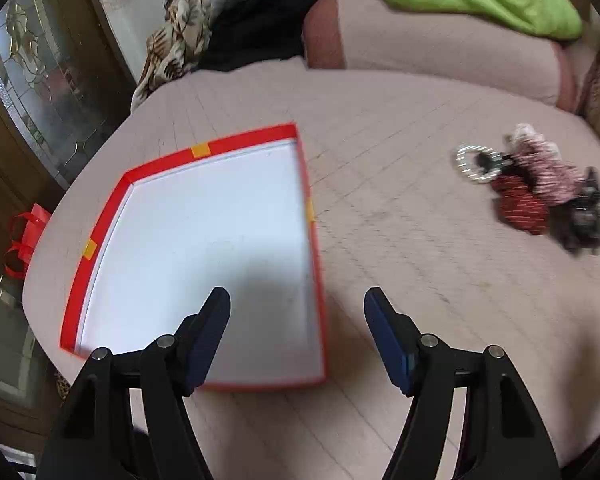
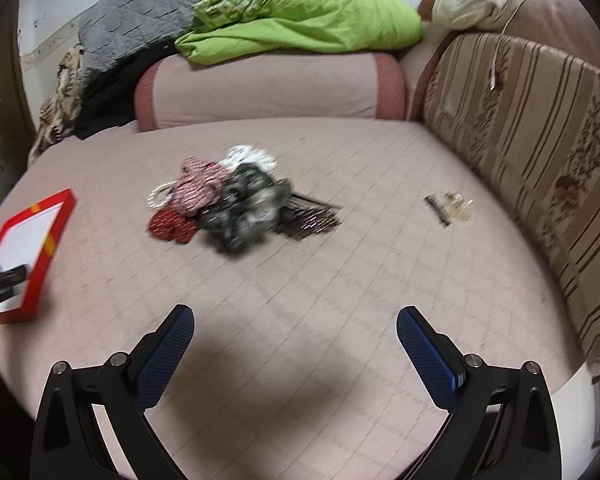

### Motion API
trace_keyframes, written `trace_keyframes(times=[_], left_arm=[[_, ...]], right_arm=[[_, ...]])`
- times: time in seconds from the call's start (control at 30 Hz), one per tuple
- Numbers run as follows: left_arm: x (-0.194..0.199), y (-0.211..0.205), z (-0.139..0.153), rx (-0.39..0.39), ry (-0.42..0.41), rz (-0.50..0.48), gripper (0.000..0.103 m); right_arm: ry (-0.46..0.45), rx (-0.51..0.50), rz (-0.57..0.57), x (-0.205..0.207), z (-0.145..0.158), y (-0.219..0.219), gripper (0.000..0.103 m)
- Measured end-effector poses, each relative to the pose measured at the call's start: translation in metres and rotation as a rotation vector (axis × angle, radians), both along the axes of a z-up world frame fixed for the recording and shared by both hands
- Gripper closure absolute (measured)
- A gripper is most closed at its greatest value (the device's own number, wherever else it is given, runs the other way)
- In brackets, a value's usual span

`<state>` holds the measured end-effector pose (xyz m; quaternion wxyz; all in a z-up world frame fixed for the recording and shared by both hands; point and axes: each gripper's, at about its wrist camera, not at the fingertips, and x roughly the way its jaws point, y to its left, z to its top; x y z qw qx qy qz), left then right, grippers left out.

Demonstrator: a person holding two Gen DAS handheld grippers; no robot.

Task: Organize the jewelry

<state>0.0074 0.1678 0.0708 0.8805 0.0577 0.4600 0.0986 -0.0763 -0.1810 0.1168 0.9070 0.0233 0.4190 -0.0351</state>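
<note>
A shallow red box with a white inside [image 1: 100, 236] lies on the pink quilted mattress; nothing lies in it. It also shows at the left edge of the right wrist view [image 2: 40, 256]. My left gripper [image 1: 297, 300] is open and empty over the box's near right corner. A heap of scrunchies and jewelry [image 2: 228, 200] lies mid-mattress, with a pearl bracelet [image 2: 159, 196] at its left; the heap shows at the right of the left wrist view [image 1: 540, 192]. A black clip and small gold pieces [image 2: 450, 206] lie to the right. My right gripper [image 2: 295, 318] is open and empty, well short of the heap.
A pink bolster [image 2: 268, 88] with a green blanket [image 2: 308, 20] on it lies at the back. A striped sofa back [image 2: 540, 140] runs along the right. A glass-panelled door [image 1: 32, 80] and a red ribbon [image 1: 24, 236] are off the mattress's left edge.
</note>
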Motion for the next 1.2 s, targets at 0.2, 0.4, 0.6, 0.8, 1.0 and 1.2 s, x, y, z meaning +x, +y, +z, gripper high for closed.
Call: trace_keyframes(times=[0.2,0.4,0.6,0.8,1.0,1.2], left_arm=[[0.030,0.002,-0.033,-0.030,0.109,-0.016,0.089],[0.002,0.001,-0.033,-0.056,0.105,-0.030,0.100],[-0.030,0.002,-0.012,-0.094,0.049,-0.031,0.100],[-0.073,-0.018,0.070,-0.077,-0.230,-0.050,0.032],[-0.110,-0.049,0.119,0.004,-0.425,-0.095,0.018],[-0.129,-0.063,0.136,0.001,-0.454,-0.132,0.017]], right_arm=[[-0.009,0.009,0.032,-0.011,0.010,0.011,0.000],[-0.028,0.003,0.055,-0.015,0.020,0.016,0.000],[-0.040,0.018,0.086,-0.015,0.022,0.023,0.000],[-0.114,-0.007,0.039,-0.022,0.039,0.017,0.000],[-0.164,0.022,-0.018,-0.030,0.059,0.003,0.000],[-0.122,0.118,-0.011,-0.032,0.061,-0.003,0.000]])
